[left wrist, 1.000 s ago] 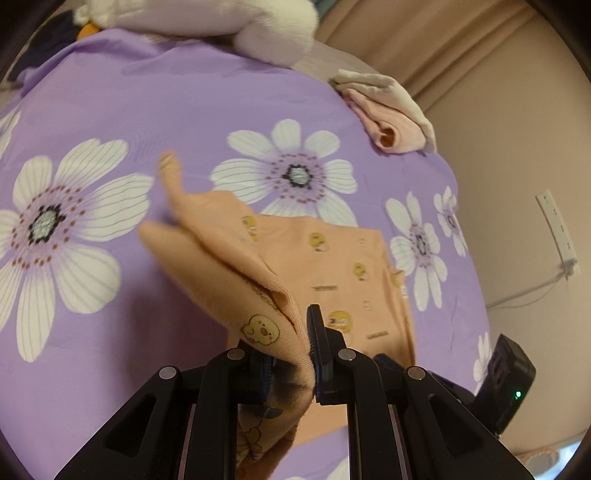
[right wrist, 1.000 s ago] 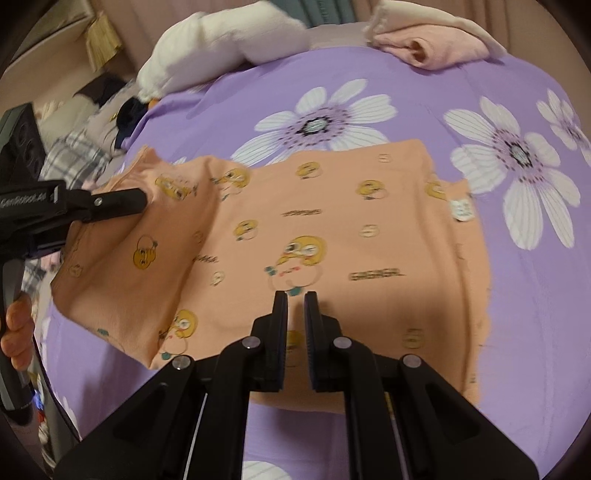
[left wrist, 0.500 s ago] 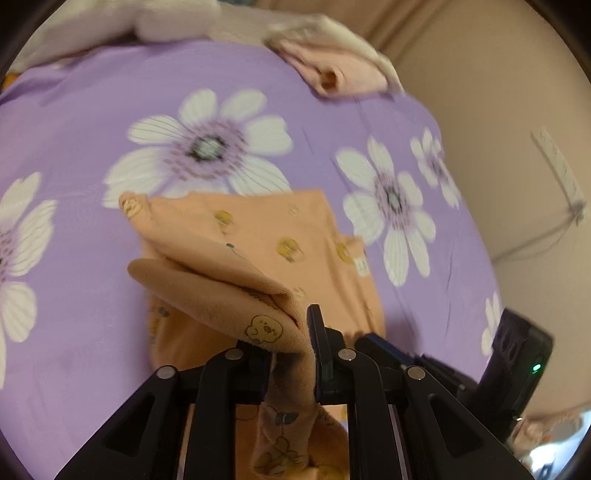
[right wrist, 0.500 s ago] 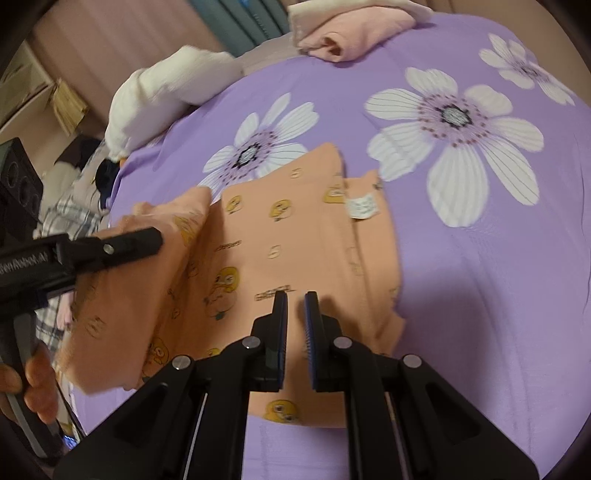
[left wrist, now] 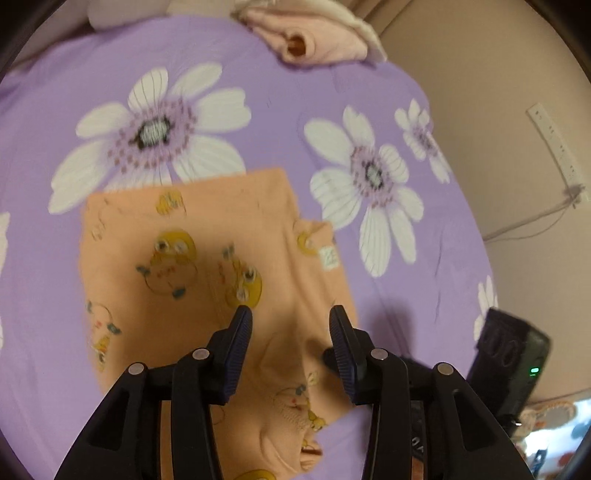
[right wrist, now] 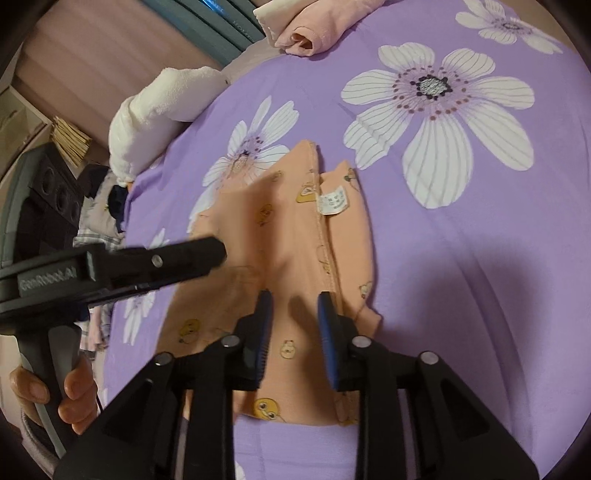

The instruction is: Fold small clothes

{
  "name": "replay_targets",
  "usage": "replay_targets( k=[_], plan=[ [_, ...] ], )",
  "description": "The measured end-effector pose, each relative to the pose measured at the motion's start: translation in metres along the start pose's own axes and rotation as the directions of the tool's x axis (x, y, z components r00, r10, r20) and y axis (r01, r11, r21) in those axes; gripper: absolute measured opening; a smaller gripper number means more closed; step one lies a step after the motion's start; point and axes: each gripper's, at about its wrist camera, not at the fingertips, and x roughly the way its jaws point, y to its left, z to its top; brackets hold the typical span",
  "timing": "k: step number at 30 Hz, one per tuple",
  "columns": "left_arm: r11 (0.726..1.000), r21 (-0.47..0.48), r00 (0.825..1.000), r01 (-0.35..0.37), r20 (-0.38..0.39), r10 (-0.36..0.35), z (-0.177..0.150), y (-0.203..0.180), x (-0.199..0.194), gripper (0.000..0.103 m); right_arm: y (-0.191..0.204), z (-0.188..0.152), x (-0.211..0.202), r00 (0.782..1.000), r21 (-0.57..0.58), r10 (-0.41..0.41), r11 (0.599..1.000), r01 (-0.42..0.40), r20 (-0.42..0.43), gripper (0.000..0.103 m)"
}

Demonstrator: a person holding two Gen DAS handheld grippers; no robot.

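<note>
A small orange garment (left wrist: 192, 258) printed with yellow cartoon figures lies folded over itself on the purple flowered bedspread (left wrist: 258, 110). It also shows in the right wrist view (right wrist: 295, 236), with a white label (right wrist: 332, 201) near the fold edge. My left gripper (left wrist: 291, 317) is open and empty just above the garment's near part. My right gripper (right wrist: 293, 299) is open and empty over the garment's near end. The left gripper's black body (right wrist: 122, 264) crosses the right wrist view from the left, held by a hand (right wrist: 70, 391).
A folded pink garment (left wrist: 314, 40) lies at the far edge of the bed, also in the right wrist view (right wrist: 317, 26). A white plush (right wrist: 159, 110) lies at the bed's left side, beside a clothes pile (right wrist: 99, 206). A wall with a socket strip (left wrist: 557, 147) stands right.
The left gripper carried the held half of the orange garment over onto the rest and let go. Both grippers have opened. The garment now lies folded and narrower.
</note>
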Motion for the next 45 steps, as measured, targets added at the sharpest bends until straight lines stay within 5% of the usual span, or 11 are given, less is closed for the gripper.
replay_targets(
  k=[6,18,21,22,24,28,34,41,45],
  plan=[
    [0.998,-0.061,0.999,0.009,0.048,-0.006,-0.005,0.037,-0.021,0.041,0.006,0.008,0.012,0.999,-0.002,0.039,0.999,-0.039,-0.031,0.042],
    [0.992,-0.126,0.997,0.002,0.082,0.009,-0.085,0.099,-0.043,0.041,0.033,0.040,0.072,0.994,-0.082,0.052,0.995,-0.060,-0.097,0.045],
    [0.988,-0.151,0.997,0.029,0.081,-0.017,-0.091,0.108,-0.045,0.041,0.037,0.044,0.086,0.995,-0.104,0.029,0.994,-0.039,-0.096,0.034],
    [0.987,-0.156,0.996,0.036,0.082,-0.024,-0.092,0.110,-0.045,0.041,0.038,0.045,0.087,0.996,-0.115,0.014,0.993,-0.024,-0.089,0.024],
    [0.987,-0.154,0.996,0.037,0.086,-0.024,-0.092,0.110,-0.046,0.041,0.041,0.047,0.087,0.997,-0.133,0.003,0.991,-0.014,-0.078,0.008],
    [0.990,-0.136,0.996,0.042,0.087,-0.030,-0.089,0.105,-0.045,0.041,0.049,0.052,0.071,0.999,-0.188,0.006,0.982,-0.013,-0.037,0.006],
    [0.996,-0.078,0.995,0.047,0.094,-0.040,-0.082,0.086,-0.041,0.041,0.043,0.079,0.036,0.997,-0.217,-0.059,0.974,0.069,0.053,0.007],
    [1.000,-0.006,0.994,0.028,0.110,-0.027,-0.076,0.057,-0.031,0.041,0.016,0.081,0.061,0.986,-0.201,-0.168,0.966,0.160,-0.021,0.014],
    [0.999,0.051,0.990,-0.004,0.138,-0.004,-0.077,0.046,-0.032,0.041,0.019,0.082,0.042,0.977,-0.222,-0.199,0.952,0.212,0.078,0.020]
  ],
)
